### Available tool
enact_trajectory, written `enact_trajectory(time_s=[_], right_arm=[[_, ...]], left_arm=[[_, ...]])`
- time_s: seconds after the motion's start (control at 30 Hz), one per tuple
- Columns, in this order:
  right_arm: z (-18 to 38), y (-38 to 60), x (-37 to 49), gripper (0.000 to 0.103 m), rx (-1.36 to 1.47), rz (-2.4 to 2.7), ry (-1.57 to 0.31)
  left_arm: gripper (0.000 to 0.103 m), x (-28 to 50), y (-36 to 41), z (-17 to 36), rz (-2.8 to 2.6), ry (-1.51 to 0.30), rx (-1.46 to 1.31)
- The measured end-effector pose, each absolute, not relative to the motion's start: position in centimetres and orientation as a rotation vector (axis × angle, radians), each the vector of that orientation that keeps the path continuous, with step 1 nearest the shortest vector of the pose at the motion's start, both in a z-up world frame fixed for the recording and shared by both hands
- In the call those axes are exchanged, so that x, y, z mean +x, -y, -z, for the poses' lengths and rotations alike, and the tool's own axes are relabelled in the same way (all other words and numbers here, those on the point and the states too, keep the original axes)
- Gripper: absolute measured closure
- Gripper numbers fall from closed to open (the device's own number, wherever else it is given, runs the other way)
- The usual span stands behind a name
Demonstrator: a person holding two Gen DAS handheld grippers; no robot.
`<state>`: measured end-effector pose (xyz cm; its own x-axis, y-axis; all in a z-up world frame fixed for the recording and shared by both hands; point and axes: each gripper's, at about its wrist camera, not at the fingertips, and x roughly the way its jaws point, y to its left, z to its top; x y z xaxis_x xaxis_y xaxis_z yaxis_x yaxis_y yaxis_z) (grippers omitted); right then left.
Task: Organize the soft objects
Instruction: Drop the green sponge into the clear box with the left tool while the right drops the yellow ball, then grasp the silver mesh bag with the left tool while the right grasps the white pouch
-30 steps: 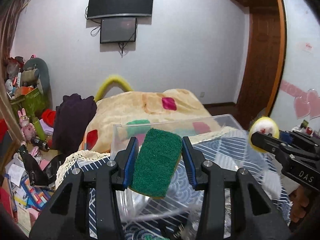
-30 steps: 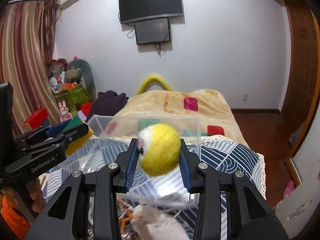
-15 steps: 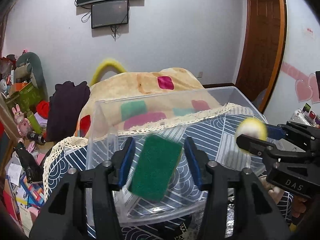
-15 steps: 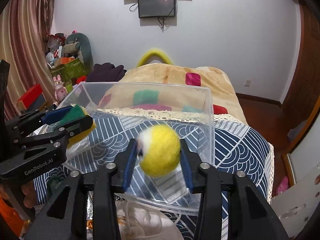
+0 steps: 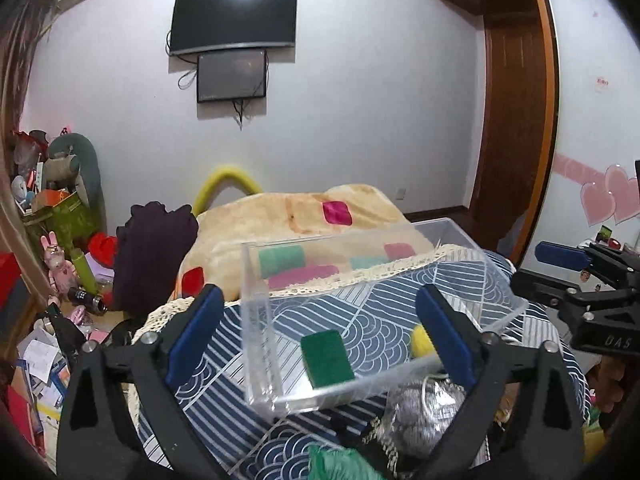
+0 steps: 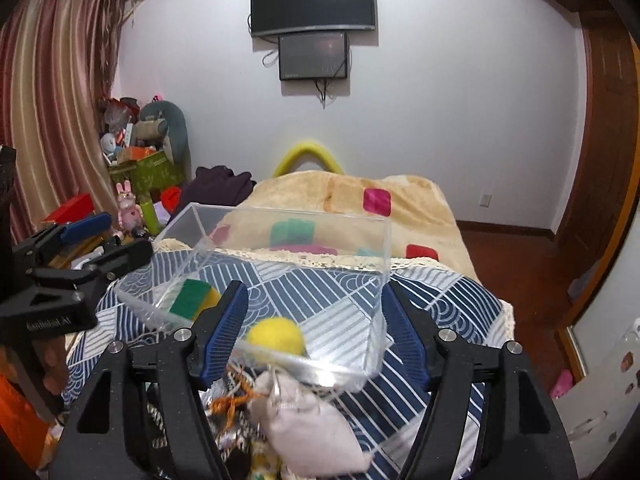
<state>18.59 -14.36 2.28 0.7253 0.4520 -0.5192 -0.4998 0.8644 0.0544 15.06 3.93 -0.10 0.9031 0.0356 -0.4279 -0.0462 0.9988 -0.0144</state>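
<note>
A clear plastic box point(image 5: 260, 320) stands on the blue patterned cloth point(image 5: 208, 372). A green and yellow sponge point(image 5: 326, 358) lies inside it, with a yellow felt ball point(image 5: 422, 340) to its right. My left gripper point(image 5: 316, 336) is open and empty just in front of the box. In the right wrist view the same box point(image 6: 376, 236) holds the sponge point(image 6: 192, 298) and the ball point(image 6: 276, 336). My right gripper point(image 6: 314, 330) is open and empty at the box's near edge. The left gripper shows at the left point(image 6: 92, 240).
Loose soft items lie in front of the box: a pale pouch point(image 6: 308, 424), a silvery bag point(image 5: 420, 420) and a green tuft point(image 5: 340, 464). A bed with a beige blanket point(image 5: 300, 216) lies beyond. Clutter and toys point(image 5: 60, 248) fill the left side.
Both grippers opened. The sponge dropped from the left gripper and the yellow ball from the right gripper into the clear box. Both grippers pulled back a little.
</note>
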Motion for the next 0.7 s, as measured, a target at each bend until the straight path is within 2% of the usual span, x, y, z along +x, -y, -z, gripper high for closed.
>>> enact_trajectory(time_s=[0.33,0.7], right_arm=[[0.2,15.9,16.2,0.036,-0.107,-0.506,-0.578],[4.4,15.4,16.2,0.036,-0.106,-0.562,-0.696]], left_arm=[[0.002,11.3,-3.2,3.3,-0.04,-0.484,0.018],[0.002,12.5,0.1,7.6,0.076,-0.619,0.008]])
